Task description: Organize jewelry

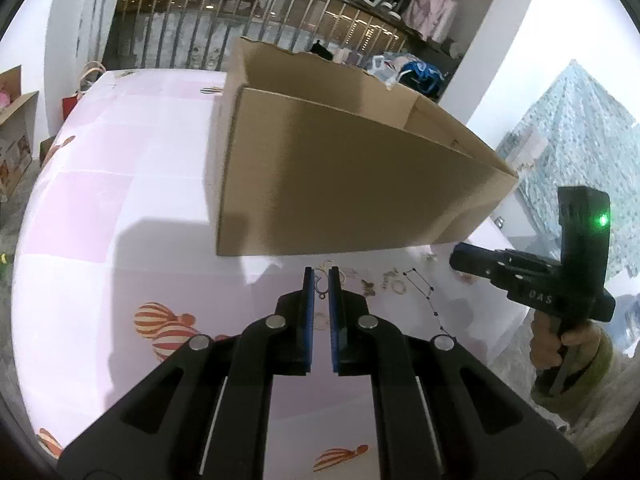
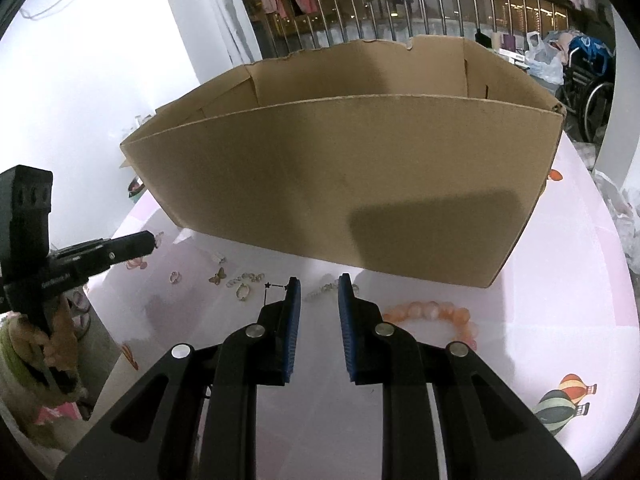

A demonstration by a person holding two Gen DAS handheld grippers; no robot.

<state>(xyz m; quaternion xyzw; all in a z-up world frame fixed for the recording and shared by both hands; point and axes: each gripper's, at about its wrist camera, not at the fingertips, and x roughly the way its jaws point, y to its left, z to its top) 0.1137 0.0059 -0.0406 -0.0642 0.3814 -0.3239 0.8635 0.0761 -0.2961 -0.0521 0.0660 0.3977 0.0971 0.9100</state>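
Evidently little was done: rings [image 2: 244, 291], a beaded bracelet [image 2: 434, 314] and a chain [image 1: 424, 294] lay loose before the cardboard box [image 2: 340, 184]. Both grippers, left [image 1: 321, 276] and right [image 2: 319, 284], held nothing, jaws narrow.

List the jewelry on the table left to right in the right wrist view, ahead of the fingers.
Small silver ring → gold butterfly charm → black star-link chain → clear bead strand → orange-pink bead bracelet.
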